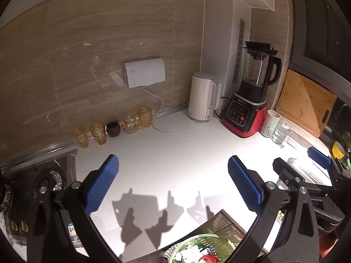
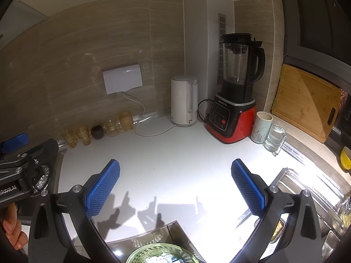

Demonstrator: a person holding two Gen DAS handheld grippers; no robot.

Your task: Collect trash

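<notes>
A green perforated basket (image 1: 204,248) sits below the counter's front edge and holds white crumpled scraps and something red. The same basket (image 2: 158,254) shows at the bottom of the right wrist view with white and foil-like scraps inside. My left gripper (image 1: 173,184) hovers open above the white counter (image 1: 175,153), nothing between its blue pads. My right gripper (image 2: 175,186) is also open and empty over the counter. The right gripper (image 1: 307,164) appears at the right of the left wrist view. The left gripper's blue tip (image 2: 15,141) shows at the far left, held by a hand (image 2: 13,230).
Against the wall stand amber glasses (image 1: 97,132), a dark cup (image 1: 113,128), a glass teapot (image 1: 130,125), a white kettle (image 1: 203,97), a red-and-black blender (image 1: 250,100), a white mug (image 1: 270,123) and a glass mug (image 1: 282,133). A cutting board (image 1: 305,103) leans right; stove (image 1: 46,179) left; sink (image 2: 307,197) right.
</notes>
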